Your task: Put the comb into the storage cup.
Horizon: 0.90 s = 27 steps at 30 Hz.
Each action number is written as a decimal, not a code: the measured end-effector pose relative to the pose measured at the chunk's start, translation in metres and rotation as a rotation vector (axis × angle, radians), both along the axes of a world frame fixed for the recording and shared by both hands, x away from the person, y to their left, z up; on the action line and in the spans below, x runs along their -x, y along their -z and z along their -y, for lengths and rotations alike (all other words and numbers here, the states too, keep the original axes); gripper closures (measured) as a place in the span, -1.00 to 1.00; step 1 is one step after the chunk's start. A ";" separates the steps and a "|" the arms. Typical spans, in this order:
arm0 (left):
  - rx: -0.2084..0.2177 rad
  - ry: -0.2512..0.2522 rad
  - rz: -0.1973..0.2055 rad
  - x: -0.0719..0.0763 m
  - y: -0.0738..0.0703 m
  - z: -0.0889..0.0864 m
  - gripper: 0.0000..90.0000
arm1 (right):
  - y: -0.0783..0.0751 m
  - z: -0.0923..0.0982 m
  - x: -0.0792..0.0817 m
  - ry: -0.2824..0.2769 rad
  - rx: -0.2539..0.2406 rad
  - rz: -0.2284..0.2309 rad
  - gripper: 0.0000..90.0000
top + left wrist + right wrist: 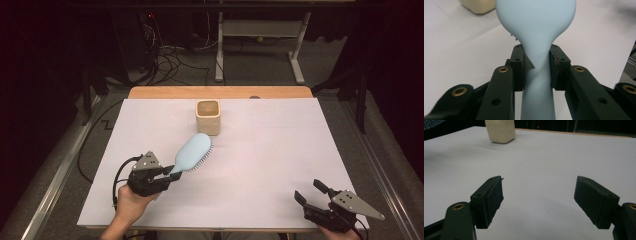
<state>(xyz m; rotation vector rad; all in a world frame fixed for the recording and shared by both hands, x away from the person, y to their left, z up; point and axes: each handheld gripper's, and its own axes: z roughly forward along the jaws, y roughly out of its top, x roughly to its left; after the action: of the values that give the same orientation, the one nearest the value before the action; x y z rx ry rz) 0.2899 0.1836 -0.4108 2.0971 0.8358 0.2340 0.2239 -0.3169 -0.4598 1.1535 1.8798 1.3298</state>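
Your right gripper point(314, 191) sits at the table's point(300, 150) near right edge, jaws spread wide, nothing between them. Your left gripper point(170, 172) clamps the neck of the blue hairbrush point(195, 151) handle, pads point(520, 67) pressing both sides. Brush head angles up-right toward the cream cup point(208, 116), near it, not touching. Bare white tabletop spreads across the middle and right.

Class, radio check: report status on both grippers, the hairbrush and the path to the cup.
Left gripper shut on hairbrush handle. Right gripper open, idle near table edge. Cream cup upright beyond brush head. Nothing between them.
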 end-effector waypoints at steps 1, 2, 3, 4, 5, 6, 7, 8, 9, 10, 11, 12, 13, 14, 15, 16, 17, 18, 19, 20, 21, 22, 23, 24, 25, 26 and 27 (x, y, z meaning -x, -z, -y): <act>-0.001 0.003 -0.001 0.001 0.001 0.000 0.54 | -0.001 -0.001 0.000 -0.012 -0.001 0.000 -0.47; -0.002 0.004 0.000 0.002 0.001 0.000 0.54 | -0.001 -0.002 0.001 -0.021 -0.011 -0.003 -0.47; -0.006 0.004 0.001 0.003 0.001 0.000 0.54 | -0.002 -0.004 0.001 -0.029 -0.018 -0.009 -0.47; -0.008 0.004 0.005 0.004 0.002 0.000 0.54 | -0.003 -0.005 0.001 -0.037 -0.021 -0.011 -0.47; -0.007 0.004 0.009 0.005 0.002 0.000 0.54 | -0.003 -0.007 0.002 -0.046 -0.022 -0.011 -0.47; -0.007 0.005 0.010 0.005 0.002 0.000 0.54 | -0.004 -0.009 0.002 -0.054 -0.021 -0.011 -0.47; -0.008 0.006 0.013 0.006 0.002 0.000 0.54 | -0.005 -0.011 0.002 -0.061 -0.022 -0.011 -0.47; -0.008 0.009 0.015 0.007 0.003 0.001 0.54 | -0.005 -0.012 0.002 -0.067 -0.023 -0.012 -0.48; -0.008 0.012 0.018 0.007 0.003 0.001 0.54 | -0.006 -0.014 0.003 -0.071 -0.026 -0.008 -0.48; -0.008 0.015 0.018 0.008 0.002 0.001 0.54 | -0.007 -0.015 0.003 -0.079 -0.029 -0.009 -0.48; -0.007 0.016 0.021 0.009 0.003 0.002 0.54 | -0.007 -0.016 0.003 -0.083 -0.032 -0.007 -0.48; -0.006 0.020 0.022 0.010 0.003 0.003 0.54 | -0.008 -0.018 0.003 -0.090 -0.032 -0.006 -0.48; -0.004 0.022 0.023 0.010 0.003 0.003 0.54 | -0.008 -0.019 0.002 -0.098 -0.031 -0.006 -0.48; -0.002 0.025 0.024 0.011 0.004 0.004 0.54 | -0.009 -0.021 0.002 -0.103 -0.033 -0.006 -0.48; 0.000 0.025 0.023 0.012 0.004 0.004 0.54 | -0.009 -0.023 0.002 -0.112 -0.031 -0.007 -0.48; -0.001 0.030 0.023 0.012 0.005 0.004 0.54 | -0.009 -0.025 0.001 -0.120 -0.030 -0.007 -0.48; -0.001 0.030 0.023 0.013 0.005 0.005 0.54 | -0.010 -0.028 0.001 -0.131 -0.027 -0.008 -0.48; -0.001 0.030 0.023 0.013 0.006 0.005 0.54 | -0.010 -0.030 0.000 -0.137 -0.027 -0.006 -0.48; 0.003 0.029 0.024 0.014 0.006 0.005 0.54 | -0.010 -0.032 0.000 -0.144 -0.020 -0.007 -0.48; 0.004 0.031 0.024 0.014 0.006 0.005 0.54 | -0.011 -0.035 -0.001 -0.148 -0.016 0.000 -0.48; 0.004 0.033 0.023 0.015 0.006 0.005 0.54 | -0.011 -0.037 -0.002 -0.157 -0.017 0.001 -0.48; 0.005 0.034 0.023 0.015 0.007 0.005 0.54 | -0.011 -0.041 -0.003 -0.167 -0.014 -0.002 -0.48; 0.005 0.035 0.023 0.015 0.007 0.005 0.54 | -0.011 -0.043 -0.004 -0.172 -0.009 -0.001 -0.48; 0.006 0.038 0.024 0.015 0.007 0.005 0.54 | -0.012 -0.046 -0.006 -0.181 -0.002 -0.006 -0.48; 0.007 0.038 0.023 0.015 0.007 0.005 0.54 | -0.012 -0.049 -0.007 -0.185 -0.001 -0.007 -0.48; 0.008 0.039 0.024 0.015 0.008 0.005 0.54 | -0.012 -0.052 -0.008 -0.191 0.002 -0.007 -0.48; 0.010 0.038 0.024 0.016 0.008 0.005 0.54 | -0.012 -0.054 -0.010 -0.198 0.003 -0.008 -0.48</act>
<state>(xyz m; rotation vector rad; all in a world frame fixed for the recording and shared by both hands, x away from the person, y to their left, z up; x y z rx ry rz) 0.2742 0.1788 -0.4185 2.0948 0.7812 0.2336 0.2334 -0.2629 -0.4473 0.9933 2.0442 1.4275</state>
